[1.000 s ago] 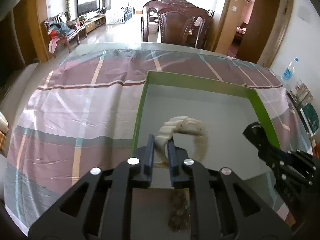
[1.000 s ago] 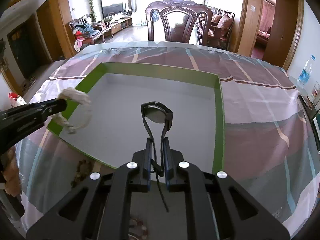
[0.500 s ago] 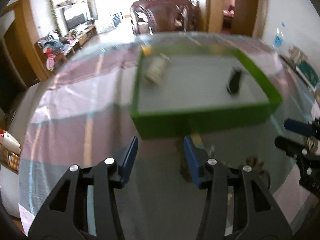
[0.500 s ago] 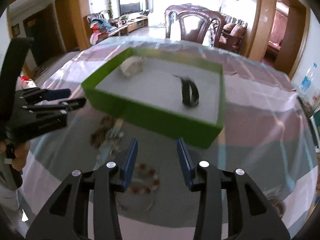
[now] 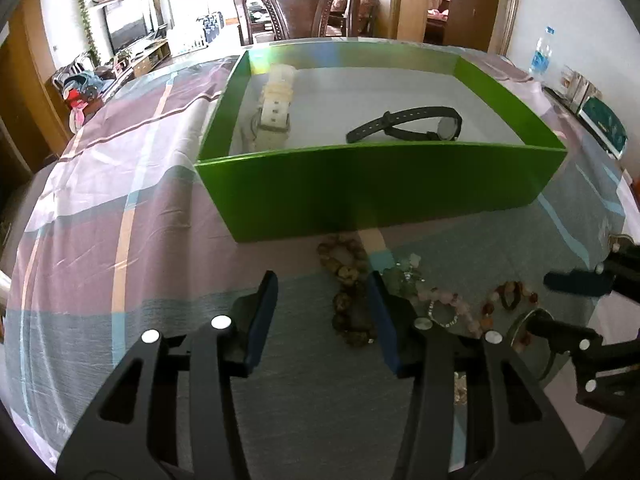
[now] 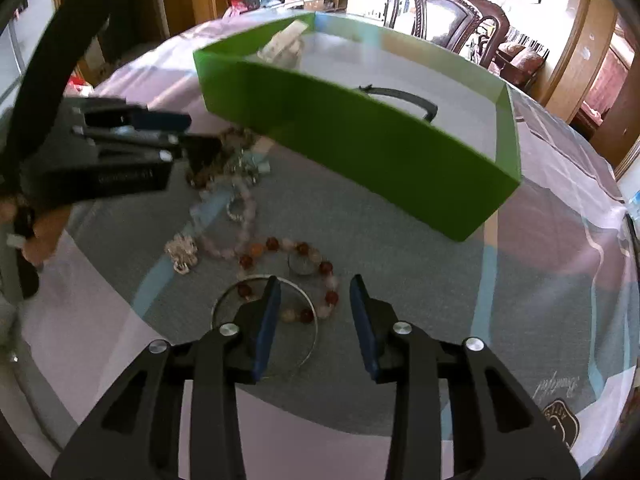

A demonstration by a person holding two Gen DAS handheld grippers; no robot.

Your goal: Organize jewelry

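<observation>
Left wrist view: a table under a checked cloth of mauve, grey and white fills most of the picture. On it stands a green box with a pale floor. Inside, a white watch lies by the left wall and a black watch lies toward the right, the two well apart.

On the cloth just in front of the box lies a loose heap of jewelry. A brown bead bracelet is nearest the box; a pink bead bracelet sits beside it; a red and white bead bracelet lies across a thin metal bangle, and a small silver charm rests to the left of them in the right wrist view.

The left gripper hangs over the brown beads with its jaws partly apart and nothing between the pads. The right gripper is above the bangle and the red beads, its jaws closing but not yet touching either; it holds nothing.
</observation>
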